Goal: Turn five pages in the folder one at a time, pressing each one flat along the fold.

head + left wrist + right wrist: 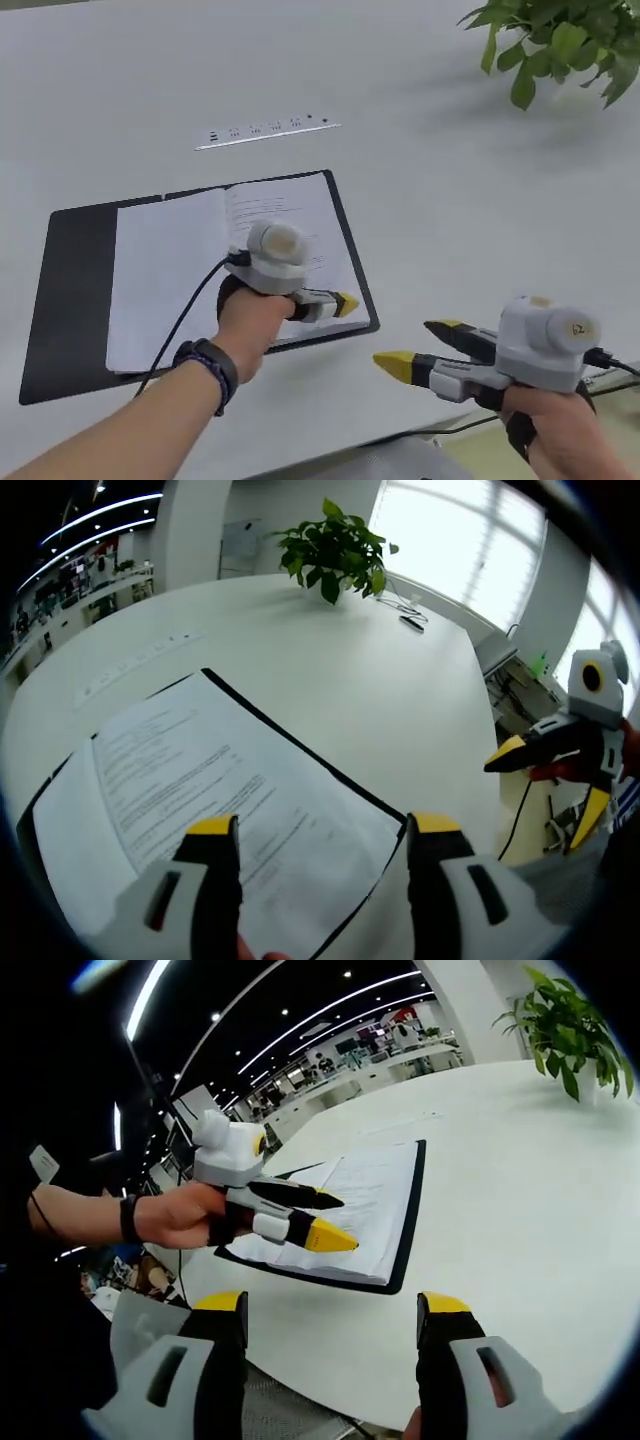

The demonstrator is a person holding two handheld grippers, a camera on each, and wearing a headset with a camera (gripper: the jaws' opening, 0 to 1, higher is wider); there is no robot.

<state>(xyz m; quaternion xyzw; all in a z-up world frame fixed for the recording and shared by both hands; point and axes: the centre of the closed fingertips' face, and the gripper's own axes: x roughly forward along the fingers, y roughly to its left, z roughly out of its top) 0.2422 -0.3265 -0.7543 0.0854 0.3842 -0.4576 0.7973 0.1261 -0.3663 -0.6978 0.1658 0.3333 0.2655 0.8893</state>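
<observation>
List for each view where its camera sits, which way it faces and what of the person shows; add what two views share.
Head view: on the headset, facing down at the open black folder of white printed pages; left hand and right hand show, holding left gripper and right gripper.
Left gripper view: on the left gripper, facing along its jaws over the pages toward the green plant.
Right gripper view: on the right gripper, facing the left hand and folder.
Shared: both gripper views show folder and plant.
</observation>
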